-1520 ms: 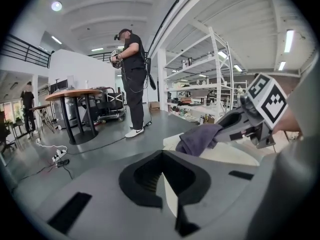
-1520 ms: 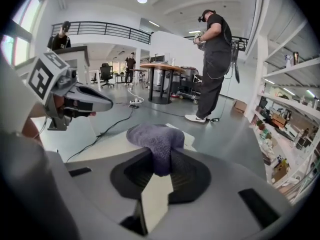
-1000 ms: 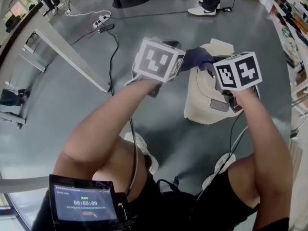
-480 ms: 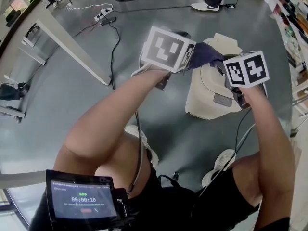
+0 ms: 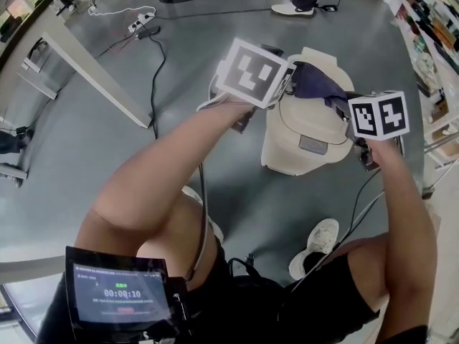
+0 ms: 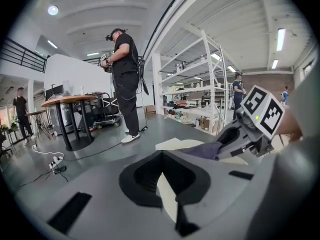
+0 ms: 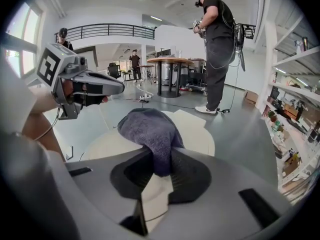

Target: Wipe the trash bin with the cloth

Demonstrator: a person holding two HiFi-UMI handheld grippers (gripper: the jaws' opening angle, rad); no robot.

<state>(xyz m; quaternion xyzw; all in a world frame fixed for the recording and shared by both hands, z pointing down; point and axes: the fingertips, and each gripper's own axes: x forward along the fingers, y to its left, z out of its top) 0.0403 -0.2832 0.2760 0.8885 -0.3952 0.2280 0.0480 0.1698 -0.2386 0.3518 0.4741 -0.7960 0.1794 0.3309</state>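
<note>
Right tool [image 7: 159,170] dragged its gripped cloth [image 7: 150,129] rightward across trash bin [image 5: 301,145]

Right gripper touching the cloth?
Touching. The right gripper view shows the right gripper with its jaws closed on a fold of the cloth; the rest of the cloth drapes over the bin lid.

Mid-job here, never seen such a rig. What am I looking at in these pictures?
No robot arm: a person holds a two-jaw gripper in each hand. The head view looks down from the person's head; each gripper view looks along that gripper's jaws. The marker cubes belong to the grippers. A cream trash bin stands on the floor. The right gripper is shut on a dark cloth over the bin's top. The left gripper is shut, empty, beside it.
</note>
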